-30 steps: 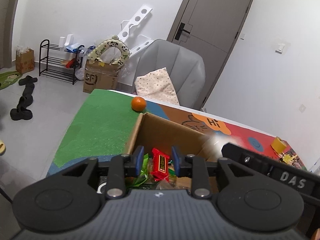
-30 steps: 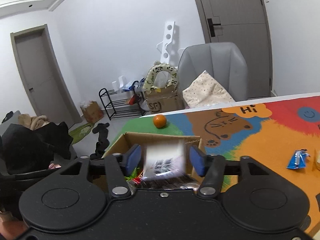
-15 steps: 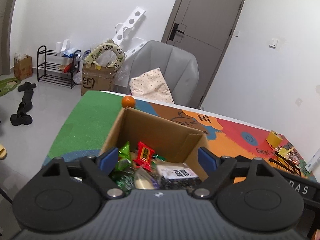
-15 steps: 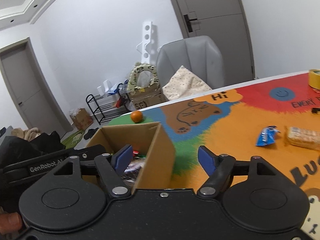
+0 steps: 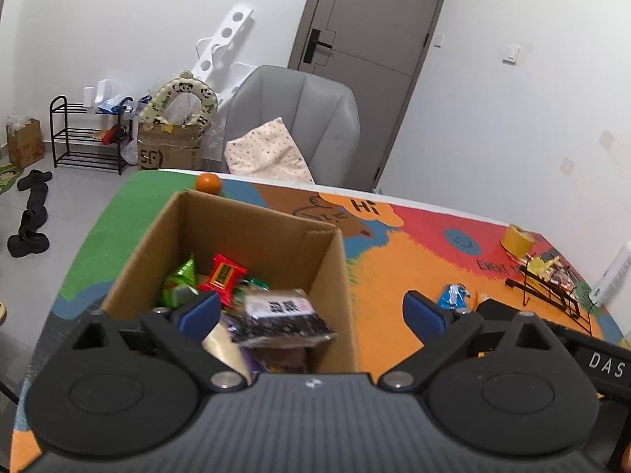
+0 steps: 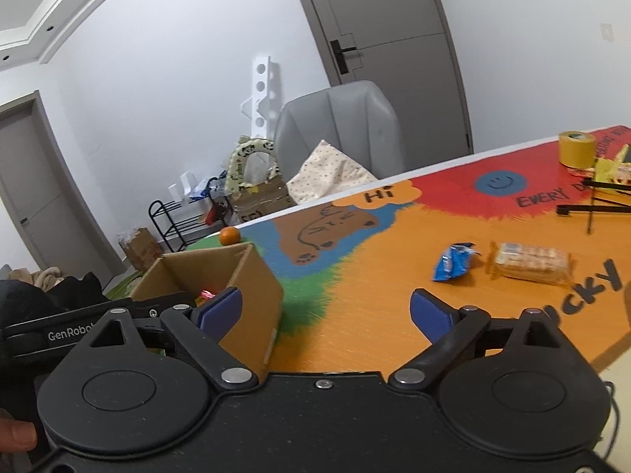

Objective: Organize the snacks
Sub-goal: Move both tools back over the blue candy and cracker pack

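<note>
1. I am holding the left gripper with its jaws spread wide and gripping nothing; it is hovering over the near right corner of the cardboard box.
2. Inside the box I am seeing a dark packet with a white QR label lying on top, with a red snack and a green packet sitting behind it.
3. I am keeping the right gripper wide open and empty as well, hovering above the colourful table mat just right of the box.
4. A blue snack packet and a clear pack of biscuits are lying side by side on the mat, out beyond the right gripper.
5. An orange is sitting on the table just behind the box.
</note>
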Available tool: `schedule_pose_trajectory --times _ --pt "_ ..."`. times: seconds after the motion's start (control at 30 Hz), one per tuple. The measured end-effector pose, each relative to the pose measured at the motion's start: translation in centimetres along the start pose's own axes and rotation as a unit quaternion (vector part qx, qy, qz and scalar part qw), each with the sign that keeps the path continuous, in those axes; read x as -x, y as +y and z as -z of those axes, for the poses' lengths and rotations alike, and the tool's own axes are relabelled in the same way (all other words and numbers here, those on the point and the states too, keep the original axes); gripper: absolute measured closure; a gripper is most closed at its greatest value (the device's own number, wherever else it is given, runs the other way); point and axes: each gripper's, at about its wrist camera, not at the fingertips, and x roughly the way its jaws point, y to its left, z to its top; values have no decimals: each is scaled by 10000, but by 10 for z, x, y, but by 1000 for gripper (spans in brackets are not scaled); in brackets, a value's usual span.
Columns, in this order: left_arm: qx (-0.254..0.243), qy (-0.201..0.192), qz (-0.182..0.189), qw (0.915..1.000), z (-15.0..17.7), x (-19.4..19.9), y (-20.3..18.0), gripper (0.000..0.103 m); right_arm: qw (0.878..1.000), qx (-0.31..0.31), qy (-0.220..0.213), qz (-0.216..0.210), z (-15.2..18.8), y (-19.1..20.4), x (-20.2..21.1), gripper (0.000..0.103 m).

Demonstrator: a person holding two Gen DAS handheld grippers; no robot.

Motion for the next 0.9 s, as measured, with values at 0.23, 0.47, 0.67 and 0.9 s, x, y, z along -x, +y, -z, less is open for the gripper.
schedule_pose_trajectory --times 0.23,0.47,0.67,0.9 --pt "-126 152 72 9998 9 -6 -21 5 9998 -138 17 107 3 -26 14 2" --pt "-265 301 172 9990 15 -8 -44 5 9996 -182 36 206 6 -52 26 0" --pt "-369 413 249 9982 18 -13 -64 5 9992 -256 40 310 9 -76 35 0" --pt "-331 327 297 9985 17 -20 -79 3 9982 -319 -1 507 10 -101 38 0"
